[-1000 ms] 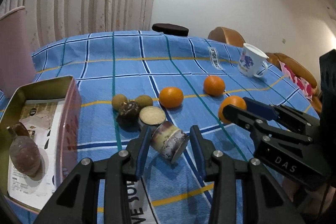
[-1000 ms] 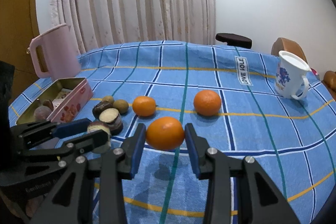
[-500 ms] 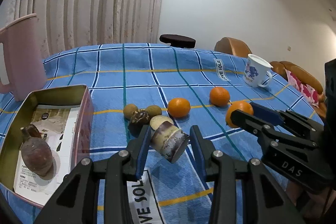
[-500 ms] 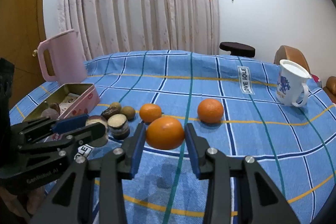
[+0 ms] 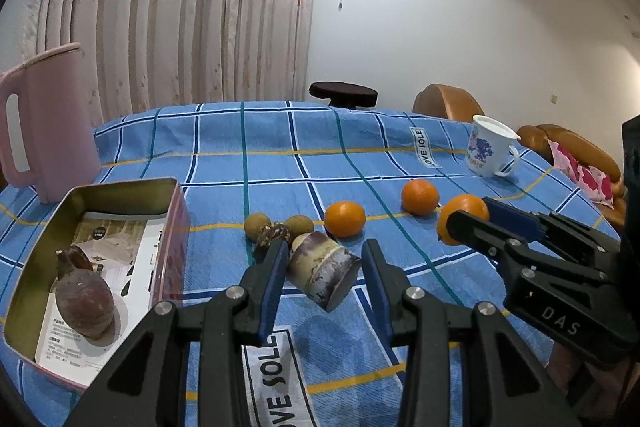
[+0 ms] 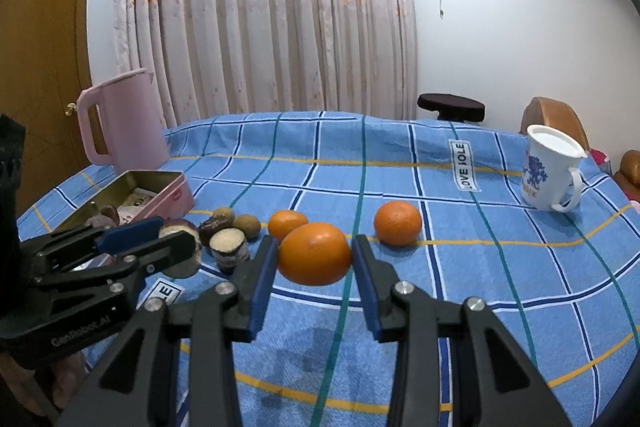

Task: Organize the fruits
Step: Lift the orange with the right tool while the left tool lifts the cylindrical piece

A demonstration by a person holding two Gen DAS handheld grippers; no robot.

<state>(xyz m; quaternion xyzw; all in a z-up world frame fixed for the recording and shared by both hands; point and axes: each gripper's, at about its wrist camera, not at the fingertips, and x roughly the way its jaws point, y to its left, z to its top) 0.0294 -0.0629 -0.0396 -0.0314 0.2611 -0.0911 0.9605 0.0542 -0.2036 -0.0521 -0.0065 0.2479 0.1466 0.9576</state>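
Observation:
My left gripper [image 5: 324,267] is shut on a brown-and-cream sugarcane piece [image 5: 322,273], held above the blue checked cloth. My right gripper [image 6: 314,259] is shut on an orange [image 6: 315,253], also lifted; it shows in the left wrist view [image 5: 460,215] too. Two oranges [image 5: 345,219] [image 5: 420,197] lie on the cloth. Two small brown-green round fruits [image 5: 256,225] [image 5: 301,223], a dark wrinkled fruit [image 5: 272,233] and another cane piece [image 6: 227,245] lie beside them. An open tin [image 5: 52,267] at left holds a dark reddish fruit [image 5: 84,303].
A pink jug [image 5: 44,123] stands behind the tin at far left. A white mug with a blue print [image 5: 490,151] stands at the right of the table. A dark stool [image 5: 343,94] and brown chairs [image 5: 448,103] lie beyond the table's far edge.
Both grippers have risen with their loads: the cane piece and the orange now hang higher above the cloth, and more of the room and the pink jug is in view.

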